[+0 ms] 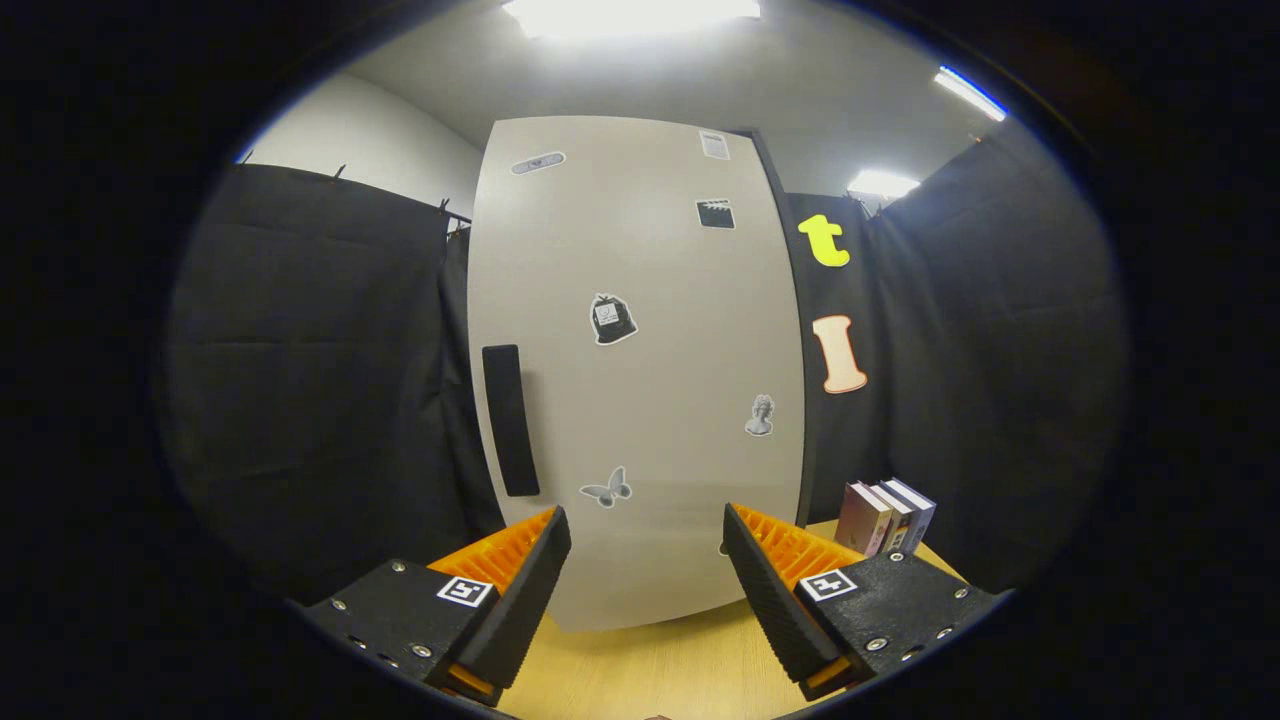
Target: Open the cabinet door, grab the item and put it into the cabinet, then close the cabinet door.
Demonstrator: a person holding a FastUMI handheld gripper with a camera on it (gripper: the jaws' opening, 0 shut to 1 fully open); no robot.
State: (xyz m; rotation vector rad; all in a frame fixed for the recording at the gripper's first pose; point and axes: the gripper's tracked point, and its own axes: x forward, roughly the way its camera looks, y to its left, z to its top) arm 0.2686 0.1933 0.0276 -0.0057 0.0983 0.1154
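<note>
The claw (pixel 647 560) stands with its fingers spread wide, nothing between them, above the pale wooden surface (pixel 650 670). Just ahead rises the tall light-grey cabinet door (pixel 640 370), closed, dotted with small stickers, its black vertical handle (pixel 510 420) near its left edge. Beyond the right finger, a few upright books (pixel 885 515) stand on the surface beside the cabinet.

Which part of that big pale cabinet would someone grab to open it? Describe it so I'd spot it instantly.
Start at the tall pale cabinet door standing on the wooden table, beyond the open tool. Near the door's left edge, about halfway down, is the handle. It is a plain black upright bar, unlike the small picture stickers scattered elsewhere.
</note>
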